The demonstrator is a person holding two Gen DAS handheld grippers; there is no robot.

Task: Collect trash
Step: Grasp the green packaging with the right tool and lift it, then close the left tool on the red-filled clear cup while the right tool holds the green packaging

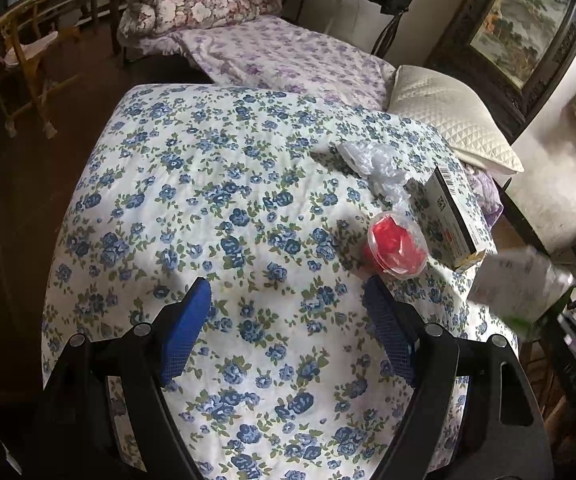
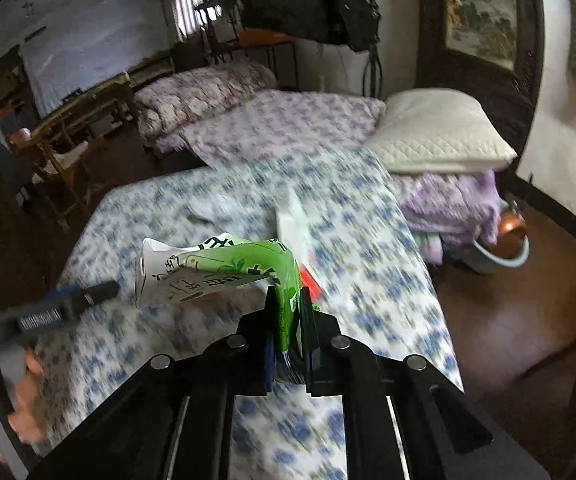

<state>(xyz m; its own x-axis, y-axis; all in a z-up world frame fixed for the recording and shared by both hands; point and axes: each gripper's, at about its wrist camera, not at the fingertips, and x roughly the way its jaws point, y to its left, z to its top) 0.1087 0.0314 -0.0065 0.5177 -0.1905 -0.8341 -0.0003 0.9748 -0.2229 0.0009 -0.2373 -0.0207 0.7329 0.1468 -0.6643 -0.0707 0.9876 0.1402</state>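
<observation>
My left gripper point(image 1: 288, 292) is open and empty above the blue-flowered bed cover point(image 1: 223, 208). Just right of its right finger lies a clear plastic cup point(image 1: 398, 248) with red wrapping inside. Behind it lie a crumpled clear plastic bag point(image 1: 376, 164) and a grey-white carton box point(image 1: 454, 220). My right gripper point(image 2: 290, 296) is shut on a crushed green-and-white drink carton point(image 2: 215, 266), held above the bed; it shows blurred in the left wrist view point(image 1: 520, 288). The left gripper also shows at the left in the right wrist view point(image 2: 95, 294).
A white quilted pillow point(image 1: 448, 116) and purple-flowered bedding point(image 1: 288, 60) lie at the bed's far end. A wooden chair point(image 1: 27, 52) stands left on the dark floor. A framed painting point(image 1: 524, 20) hangs on the right wall. A basin with a copper pot point(image 2: 504, 248) sits on the floor right of the bed.
</observation>
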